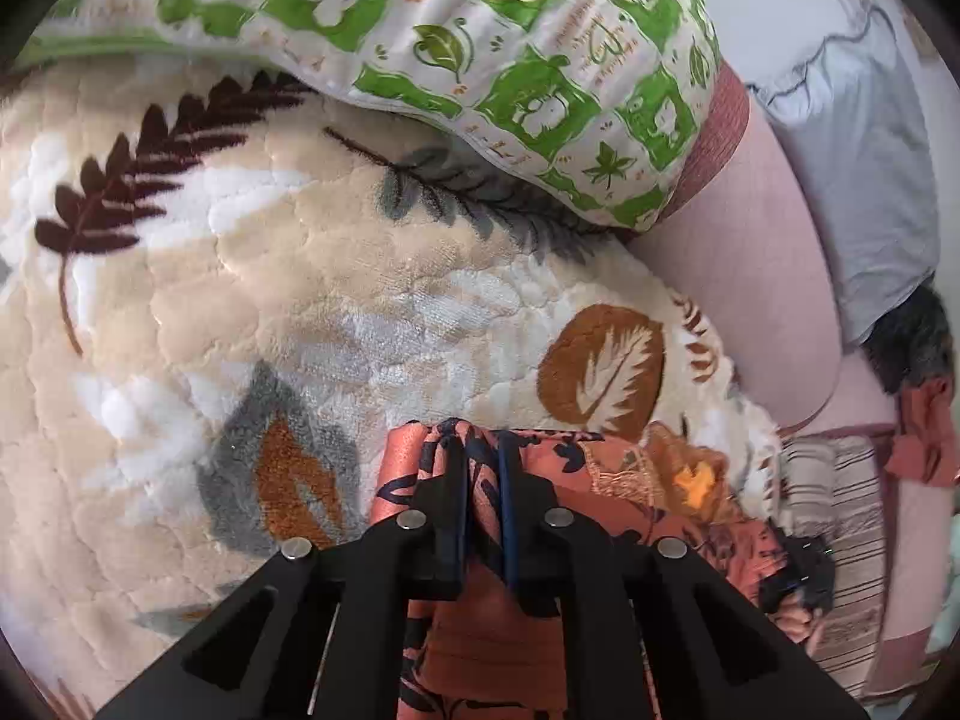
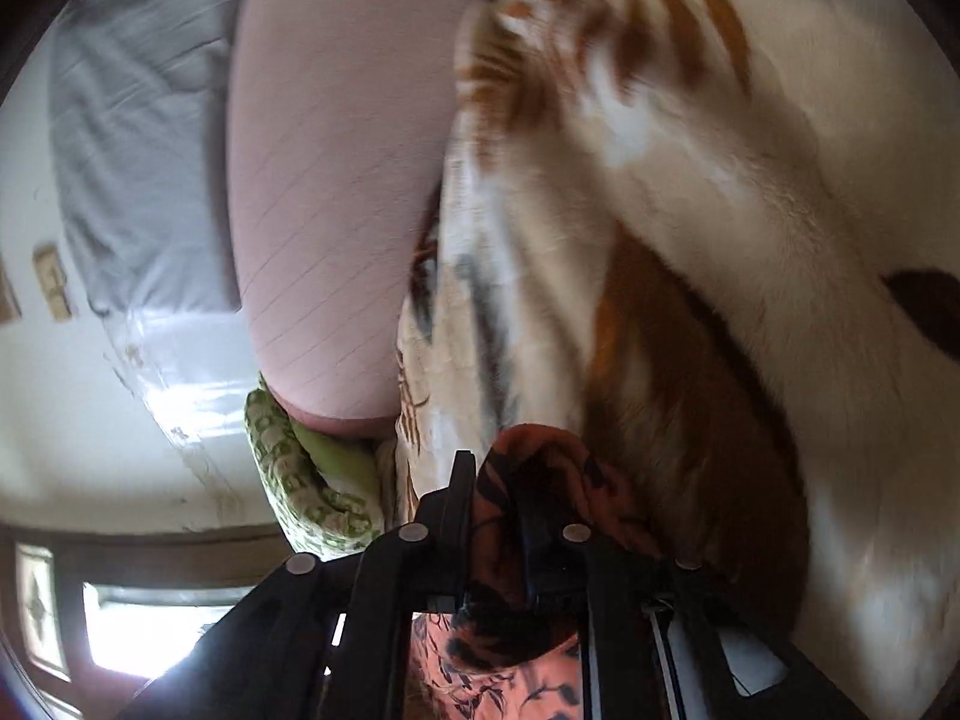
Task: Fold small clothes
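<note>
Slippage is the danger: left gripper (image 1: 480, 450) and right gripper (image 2: 492, 474) each pinch bunched orange floral garment (image 1: 480, 630) over the leaf-print fleece blanket (image 1: 300, 276); uneven pulling skews the fold.

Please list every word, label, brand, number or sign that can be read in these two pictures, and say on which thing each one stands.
No text can be read with certainty.
Green and white quilt: small brown script is printed between the leaf squares, at the upper right, turned sideways; too small and distorted to read.
Orange patterned garment, held by the left gripper and the right gripper: only a dark flower print, no writing.
Leaf-print fleece blanket: no writing.
</note>
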Motion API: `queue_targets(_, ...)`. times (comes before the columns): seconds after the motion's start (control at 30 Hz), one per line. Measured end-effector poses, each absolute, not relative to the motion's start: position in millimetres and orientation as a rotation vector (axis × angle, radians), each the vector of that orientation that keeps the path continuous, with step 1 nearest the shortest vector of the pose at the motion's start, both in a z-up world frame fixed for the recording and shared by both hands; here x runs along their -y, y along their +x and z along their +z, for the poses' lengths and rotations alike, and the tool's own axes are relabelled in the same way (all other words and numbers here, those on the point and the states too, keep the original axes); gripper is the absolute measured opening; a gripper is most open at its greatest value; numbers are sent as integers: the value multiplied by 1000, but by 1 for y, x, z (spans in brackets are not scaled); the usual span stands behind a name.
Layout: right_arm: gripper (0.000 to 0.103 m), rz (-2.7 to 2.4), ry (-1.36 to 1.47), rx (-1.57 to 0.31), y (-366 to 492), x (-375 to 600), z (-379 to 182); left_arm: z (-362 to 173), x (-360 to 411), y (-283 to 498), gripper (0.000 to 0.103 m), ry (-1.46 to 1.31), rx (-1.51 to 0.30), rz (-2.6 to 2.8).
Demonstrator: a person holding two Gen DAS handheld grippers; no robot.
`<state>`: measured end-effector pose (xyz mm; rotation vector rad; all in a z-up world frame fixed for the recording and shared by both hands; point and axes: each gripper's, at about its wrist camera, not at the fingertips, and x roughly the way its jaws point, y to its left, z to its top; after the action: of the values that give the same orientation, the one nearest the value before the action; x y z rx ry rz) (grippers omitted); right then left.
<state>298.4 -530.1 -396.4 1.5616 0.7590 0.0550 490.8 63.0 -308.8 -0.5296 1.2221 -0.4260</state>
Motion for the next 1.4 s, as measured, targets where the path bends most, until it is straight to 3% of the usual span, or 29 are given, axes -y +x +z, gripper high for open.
queue_targets(0.07, 16, 83, 1553, -739, 290, 535, -394, -306, -73, 488, 19, -582, -1201, -446)
queue_targets(0.1, 17, 80, 1546, -722, 283, 539, -391, -301, -81, 485, 35, -607, -1176, -434)
queue_targets(0.13, 24, 68, 1542, -701, 275, 543, -387, -293, -92, 481, 45, -624, -1133, -393)
queue_targets(0.17, 50, 33, 1540, -670, 261, 550, -379, -283, -103, 474, 59, -641, -1089, -348)
queue_targets(0.23, 87, -57, 1501, -595, 235, 556, -359, -261, -120, 455, 62, -672, -999, -285)
queue_targets(0.4, 83, 32, 1143, -723, 233, 502, -288, -219, -90, 385, 64, -348, -968, -255)
queue_targets(0.53, 62, 158, 808, -915, 255, 392, -265, -229, -51, 316, 64, -213, -964, -279)
queue_targets(0.63, 37, 254, 551, -1058, 274, 294, -272, -257, -30, 297, 64, -211, -995, -266)
queue_targets(0.87, 37, 281, 396, -1166, 330, 197, -313, -293, -26, 311, 64, -155, -1020, -250)
queue_targets(1.17, 35, -45, 417, -932, 437, 259, -295, -298, -22, 325, 64, -134, -1015, -257)
queue_targets(1.4, 39, -44, 474, -861, 410, 295, -261, -298, -24, 326, 64, -158, -1020, -252)
